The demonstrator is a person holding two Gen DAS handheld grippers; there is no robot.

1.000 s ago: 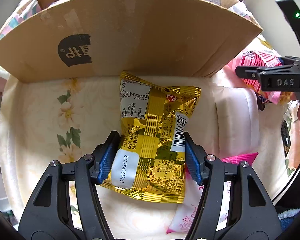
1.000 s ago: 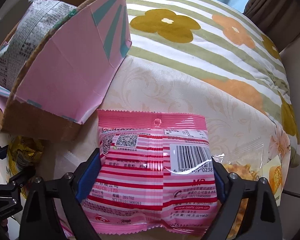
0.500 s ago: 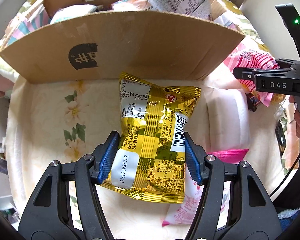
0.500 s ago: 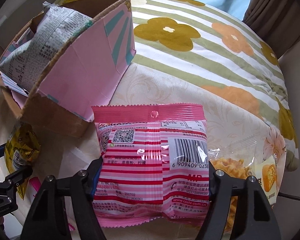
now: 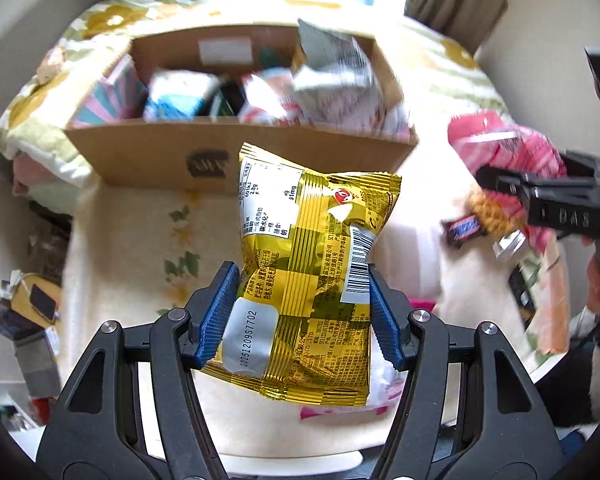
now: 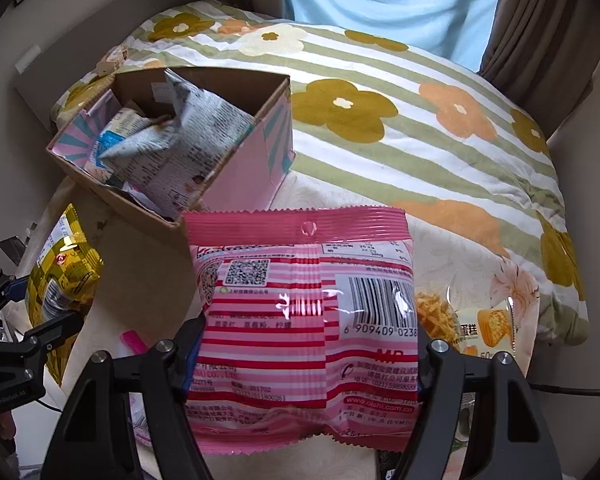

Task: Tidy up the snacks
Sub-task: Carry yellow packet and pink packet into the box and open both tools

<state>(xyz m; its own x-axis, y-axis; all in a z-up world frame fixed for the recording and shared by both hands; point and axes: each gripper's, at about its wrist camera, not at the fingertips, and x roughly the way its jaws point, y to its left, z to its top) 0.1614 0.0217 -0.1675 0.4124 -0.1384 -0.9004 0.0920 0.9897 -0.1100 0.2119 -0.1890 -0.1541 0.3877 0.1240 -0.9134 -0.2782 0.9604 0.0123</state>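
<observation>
A: Why is the gold snack bag [image 5: 312, 276] hanging clear of the bed?
B: The left hand-held gripper [image 5: 300, 312] has it pinched between its blue pads [image 5: 216, 312] at the bag's lower half, so the top points toward twelve o'clock, straight at the cardboard box [image 5: 148, 152]. Likely it goes in there next.

A: And the right one?
B: The right hand-held gripper [image 6: 306, 354] has just been closing, and its jaws clamp the pink striped bag [image 6: 304, 312], lifted off the bed. From its camera the box [image 6: 244, 168] sits at about eleven o'clock, already holding several packets.

A: What's left?
B: A clear cake packet [image 6: 484, 328] lies on the bed at three o'clock.
</observation>
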